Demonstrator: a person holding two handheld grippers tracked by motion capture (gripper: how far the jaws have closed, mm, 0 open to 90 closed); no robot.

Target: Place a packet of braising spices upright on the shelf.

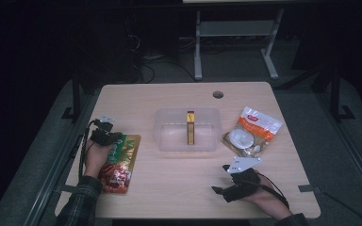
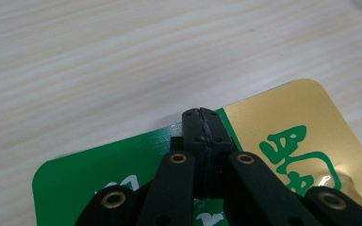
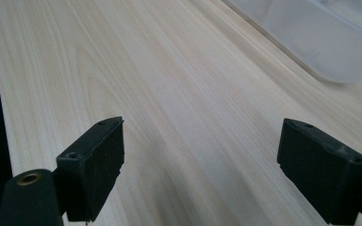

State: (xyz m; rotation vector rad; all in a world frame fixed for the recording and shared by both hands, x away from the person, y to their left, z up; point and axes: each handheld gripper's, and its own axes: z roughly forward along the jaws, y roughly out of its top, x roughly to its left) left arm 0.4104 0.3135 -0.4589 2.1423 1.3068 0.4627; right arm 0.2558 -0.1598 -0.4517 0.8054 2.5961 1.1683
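Gripping green-gold snack pouch (image 2: 283,141) edge, left gripper (image 2: 201,123) clamped shut; next carry to clear bin (image 1: 187,129) at its right; right gripper (image 3: 202,165) wide open, empty.

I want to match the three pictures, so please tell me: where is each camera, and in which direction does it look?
High view: above the person's side, looking forward and down on the table; both forearms, left gripper, right gripper.
Left gripper view: on that gripper, over its shut jaws, onto the green-gold packet.
Right gripper view: along its open jaws, across the wood to the clear tub.
Shared: packet and tub also appear in the high view.
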